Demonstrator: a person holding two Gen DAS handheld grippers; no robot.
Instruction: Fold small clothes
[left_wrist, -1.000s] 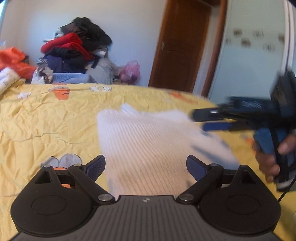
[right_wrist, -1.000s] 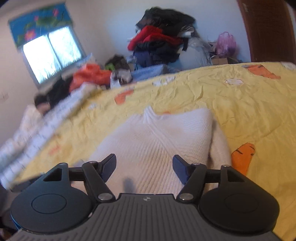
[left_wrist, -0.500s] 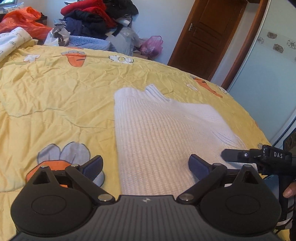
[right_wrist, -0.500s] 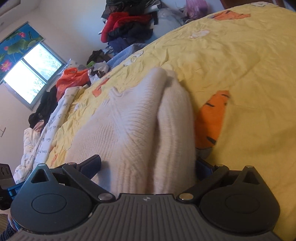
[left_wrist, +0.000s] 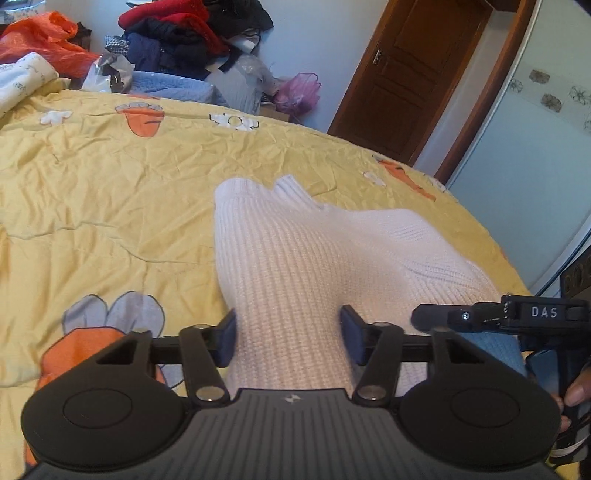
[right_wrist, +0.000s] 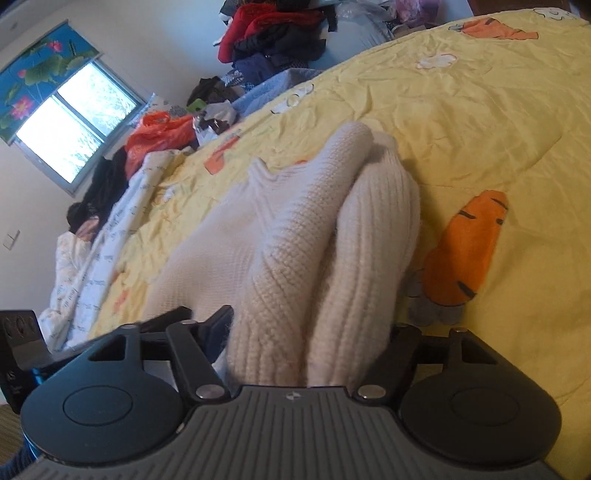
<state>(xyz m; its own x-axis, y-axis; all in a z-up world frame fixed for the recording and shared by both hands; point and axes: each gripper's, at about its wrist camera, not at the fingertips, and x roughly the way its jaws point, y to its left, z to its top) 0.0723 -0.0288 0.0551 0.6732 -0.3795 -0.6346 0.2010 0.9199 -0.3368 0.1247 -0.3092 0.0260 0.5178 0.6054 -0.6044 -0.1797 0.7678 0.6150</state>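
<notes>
Fingers of our left gripper (left_wrist: 288, 334) stand partly open, bunched white knit sweater (left_wrist: 303, 266) filling the gap and touching both pads. Our right gripper (right_wrist: 306, 339) likewise brackets two raised folds of that sweater (right_wrist: 295, 236). Beyond the fingertips it lies on a yellow carrot-print quilt (left_wrist: 110, 192); farther off, a clothes pile (left_wrist: 192, 40) and a wooden door (left_wrist: 413, 77).

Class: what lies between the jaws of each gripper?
The white knit sweater: one bunched band in the left gripper, two thick folds in the right gripper, each in its own wrist view.
</notes>
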